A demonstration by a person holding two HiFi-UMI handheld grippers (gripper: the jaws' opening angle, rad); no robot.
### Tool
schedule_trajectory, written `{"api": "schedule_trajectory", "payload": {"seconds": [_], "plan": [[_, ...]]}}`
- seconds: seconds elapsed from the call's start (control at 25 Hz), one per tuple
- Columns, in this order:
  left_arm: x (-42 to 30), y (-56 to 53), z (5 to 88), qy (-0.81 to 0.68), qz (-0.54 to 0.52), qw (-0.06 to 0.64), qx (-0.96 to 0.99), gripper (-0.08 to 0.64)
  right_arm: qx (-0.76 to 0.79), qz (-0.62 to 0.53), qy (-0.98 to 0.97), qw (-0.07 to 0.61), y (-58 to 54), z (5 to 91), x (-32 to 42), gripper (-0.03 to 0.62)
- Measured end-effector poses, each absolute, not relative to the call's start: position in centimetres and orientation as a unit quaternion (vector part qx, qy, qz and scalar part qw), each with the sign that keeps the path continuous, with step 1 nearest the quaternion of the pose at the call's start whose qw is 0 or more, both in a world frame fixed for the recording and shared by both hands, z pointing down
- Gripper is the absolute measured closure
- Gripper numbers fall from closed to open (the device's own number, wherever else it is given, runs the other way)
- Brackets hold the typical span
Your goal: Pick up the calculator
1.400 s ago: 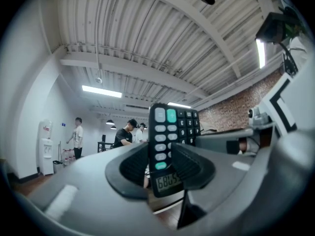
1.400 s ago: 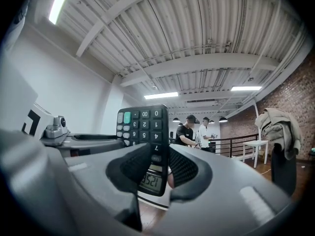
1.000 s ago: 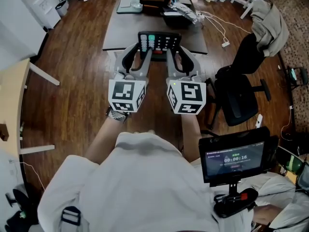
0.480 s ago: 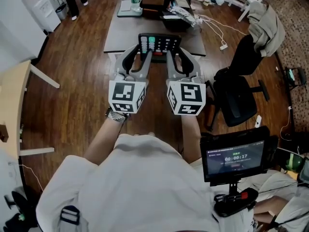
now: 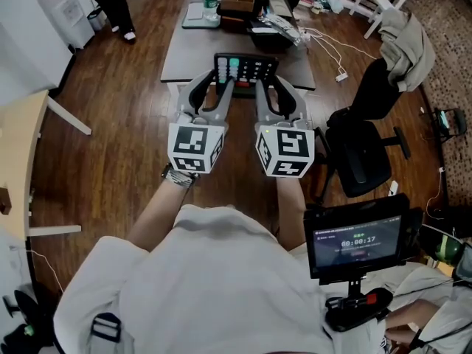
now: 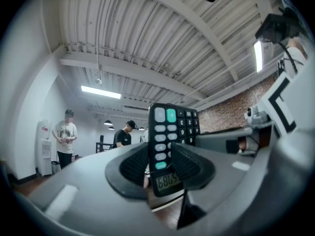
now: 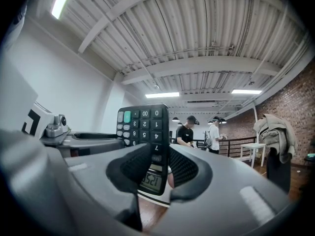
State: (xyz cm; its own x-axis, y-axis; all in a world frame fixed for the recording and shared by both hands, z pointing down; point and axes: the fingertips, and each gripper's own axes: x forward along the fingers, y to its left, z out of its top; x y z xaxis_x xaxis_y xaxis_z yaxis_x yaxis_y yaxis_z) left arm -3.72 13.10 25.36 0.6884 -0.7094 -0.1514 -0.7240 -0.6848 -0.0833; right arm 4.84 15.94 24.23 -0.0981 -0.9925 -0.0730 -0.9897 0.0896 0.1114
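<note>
Grey bench [image 5: 184, 57] fills the top of the head view, with dark wooden floor on either side of it. The black calculator [image 5: 245, 67] sits over the bench's near edge. It looks to be lifted clear of the top rather than resting on it, though the head view alone does not settle that.

Both tongs are clamped on it at a narrow setting. The left tongs [image 5: 218, 87] hold the left part of the display end and the right tongs [image 5: 267, 87] hold the right part. In each gripper view the ribbed pads press against the case, with the display between them and the keys running away beyond.

My judgement is that it will be light and stiff. It is a thin plastic slab with smooth faces, so it could slide in the pads if tipped. The keys give under pressure and the display window is the weak spot, so the plain case edges beside the display are the better hold. Two holds at one end leave the key end unsupported, so keeping it level would help.
</note>
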Motion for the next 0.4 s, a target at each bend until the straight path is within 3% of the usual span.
{"api": "schedule_trajectory", "payload": {"seconds": [0.4], "plan": [[-4.0, 12.1, 25.1, 0.396, 0.054, 0.072, -0.914, 0.413, 0.667, -0.069, -0.742, 0.008, 14.8, 24.0, 4.6, 0.482]]}}
